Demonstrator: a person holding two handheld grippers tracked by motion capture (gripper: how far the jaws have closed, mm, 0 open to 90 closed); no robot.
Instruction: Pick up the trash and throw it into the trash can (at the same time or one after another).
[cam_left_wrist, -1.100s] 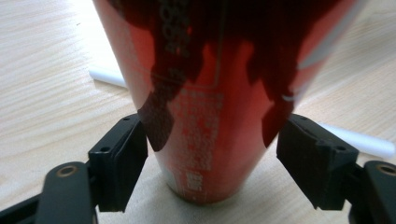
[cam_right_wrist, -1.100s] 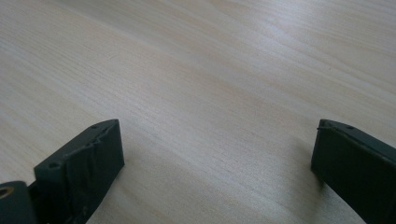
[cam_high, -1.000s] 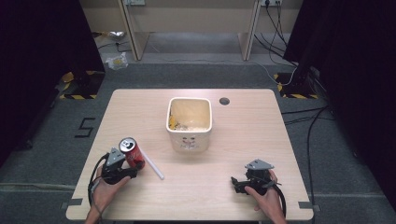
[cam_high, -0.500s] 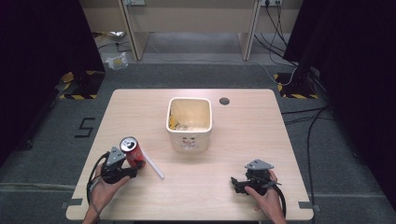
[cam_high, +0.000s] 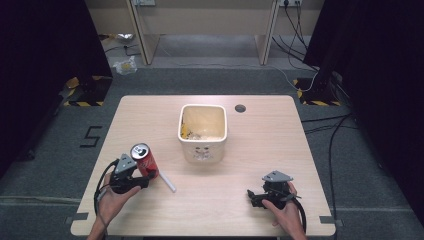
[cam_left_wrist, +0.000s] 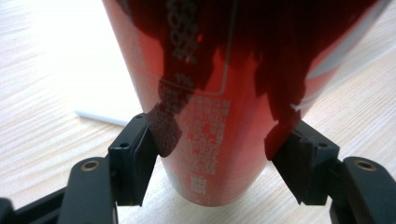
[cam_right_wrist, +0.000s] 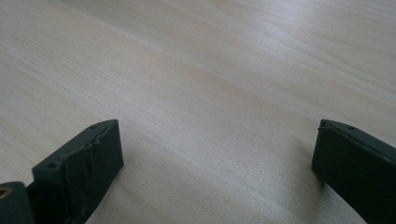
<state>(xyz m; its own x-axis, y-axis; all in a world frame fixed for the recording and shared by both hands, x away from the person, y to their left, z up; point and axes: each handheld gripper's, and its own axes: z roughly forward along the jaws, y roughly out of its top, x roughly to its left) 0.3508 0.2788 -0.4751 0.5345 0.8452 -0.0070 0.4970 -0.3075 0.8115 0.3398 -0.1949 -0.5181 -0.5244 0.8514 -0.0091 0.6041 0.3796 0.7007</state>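
A: High view first. Pale wood-grain table (cam_high: 260, 150), rounded corners, small dark round hole (cam_high: 240, 108) near the far edge. Square cream bin (cam_high: 202, 132) at the middle, glossy walls, yellowish scraps inside.

B: And near the left front?

A: Red soda can (cam_high: 144, 160), smooth shiny metal, silver top tipped toward the camera, clasped by the left gripper (cam_high: 142, 176). Left hand (cam_high: 116, 192) wrapped around the black body from below, grey three-cornered plate on top. Thin white straw (cam_high: 166, 181) lying flat just right of the can.

B: Right side?

A: Right gripper (cam_high: 252, 196) low over the table near the front edge, jaws pointing left, right hand (cam_high: 280, 207) behind it. Well apart from bin and can.

B: Left gripper view?

A: Can (cam_left_wrist: 215, 116) upright between both black jaws, pads pressed on its lower sides, base against the wood. Fine white print on red, dark reflections higher up. Straw (cam_left_wrist: 100, 117) behind, at the left.

B: Right gripper view?

A: Jaws spread wide, nothing between them, bare light wood (cam_right_wrist: 210, 93) beneath.
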